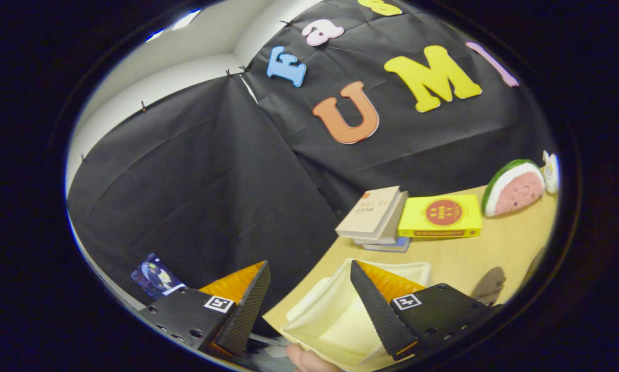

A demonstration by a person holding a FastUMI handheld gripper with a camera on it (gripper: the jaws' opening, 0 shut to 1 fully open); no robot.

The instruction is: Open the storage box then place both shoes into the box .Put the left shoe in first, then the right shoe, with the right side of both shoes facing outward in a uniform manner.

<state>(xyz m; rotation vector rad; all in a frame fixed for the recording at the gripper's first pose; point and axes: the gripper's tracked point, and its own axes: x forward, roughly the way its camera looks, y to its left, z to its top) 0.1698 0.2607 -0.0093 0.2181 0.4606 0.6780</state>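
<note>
My gripper (309,271) stands open, its two fingers wide apart with nothing held between them. It hangs tilted above the near corner of a light wooden table (500,253). Under and between the fingers lies a white, box-like container (335,320), seen from above, with pale inner walls. The right finger (376,305) covers part of it. A fingertip of a person's hand (304,359) shows just below the container's near rim. I cannot tell whether the container is the storage box.
Beyond the fingers a small stack of books (374,214) lies on the table, next to a flat yellow box (441,216). A watermelon-slice toy (513,187) and a small white object (551,170) stand further right. A dark printed packet (155,276) sits left of the left finger.
</note>
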